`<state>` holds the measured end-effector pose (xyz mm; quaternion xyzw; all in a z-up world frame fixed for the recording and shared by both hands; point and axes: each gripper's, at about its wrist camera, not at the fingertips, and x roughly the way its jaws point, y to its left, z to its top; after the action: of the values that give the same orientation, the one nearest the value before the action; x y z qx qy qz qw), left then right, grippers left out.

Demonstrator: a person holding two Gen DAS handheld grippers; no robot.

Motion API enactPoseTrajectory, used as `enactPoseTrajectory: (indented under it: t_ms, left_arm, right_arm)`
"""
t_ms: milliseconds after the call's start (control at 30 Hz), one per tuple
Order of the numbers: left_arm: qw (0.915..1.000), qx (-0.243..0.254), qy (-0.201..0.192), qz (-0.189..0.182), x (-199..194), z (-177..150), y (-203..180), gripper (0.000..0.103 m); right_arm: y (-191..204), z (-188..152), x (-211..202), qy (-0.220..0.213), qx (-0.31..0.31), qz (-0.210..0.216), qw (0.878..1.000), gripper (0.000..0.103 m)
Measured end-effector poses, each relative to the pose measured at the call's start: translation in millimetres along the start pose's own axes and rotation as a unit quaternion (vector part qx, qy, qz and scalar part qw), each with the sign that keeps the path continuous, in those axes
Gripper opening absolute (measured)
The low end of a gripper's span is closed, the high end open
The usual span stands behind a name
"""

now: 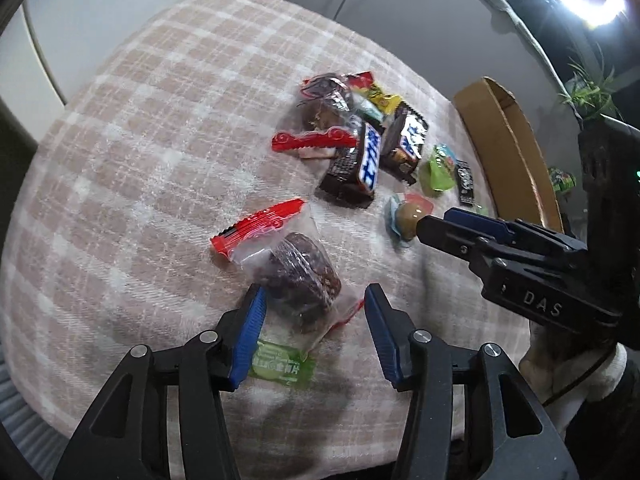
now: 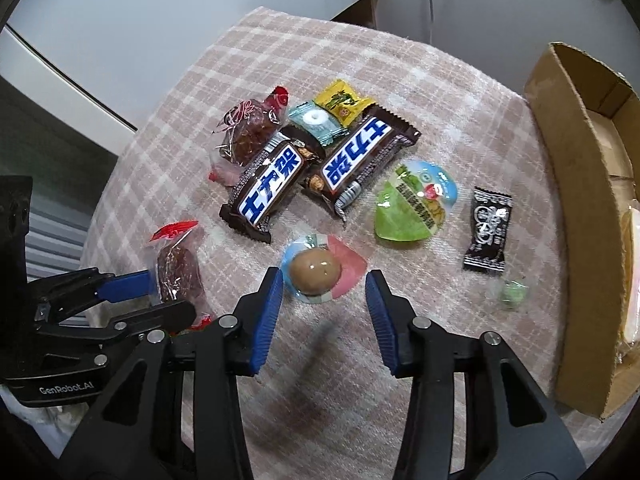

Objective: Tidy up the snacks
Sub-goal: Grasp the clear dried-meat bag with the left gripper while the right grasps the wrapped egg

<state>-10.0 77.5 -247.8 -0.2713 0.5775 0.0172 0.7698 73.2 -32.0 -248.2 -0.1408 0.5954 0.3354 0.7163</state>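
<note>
A table under a pink checked cloth [image 2: 400, 80] holds a scatter of wrapped snacks. The left gripper [image 1: 314, 312] points steeply down with its blue pads spread apart on either side of a dark cake [image 1: 306, 276] sealed in a clear bag with a red strip; the pads flank the bag but do not press on it, so the grip is released. A green sachet [image 1: 282, 366] lies just beneath that bag.

The right gripper [image 2: 324, 294] also points down, jaws parted and gripping nothing — a brown egg pack [image 2: 316, 274] lies just ahead of its tips, between them and the pile.

Beyond the egg lie two chocolate bars [image 2: 272, 186] side by side, with a second bagged cake [image 2: 248, 136], a mint [image 2: 318, 122] and a yellow sweet [image 2: 342, 102] at the far end. To the right sit a green jelly cup [image 2: 412, 210], a black sweet [image 2: 488, 234] and a small green candy [image 2: 512, 294]. A cardboard box [image 2: 568, 208] stands open along the table's right edge — some pale contents show inside, too unclear to name.
</note>
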Motion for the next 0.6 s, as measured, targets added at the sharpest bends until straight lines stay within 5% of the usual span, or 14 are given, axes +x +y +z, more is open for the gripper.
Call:
enactPoseTrajectory:
  t_ms: [167, 600]
  left_arm:
    - [0.9999, -0.005, -0.003, 0.008, 9.0, 7.9, -3.8, 0.050]
    - [0.9997, -0.003, -0.017, 0.019, 16.6, 12.5, 1.6, 0.034]
  right_arm:
    - [9.7, 4.2, 13.4, 0.013, -0.012, -0.008, 1.000, 0.031]
    - [4.4, 0.9, 10.9, 0.007, -0.003, 0.007, 1.000, 0.028]
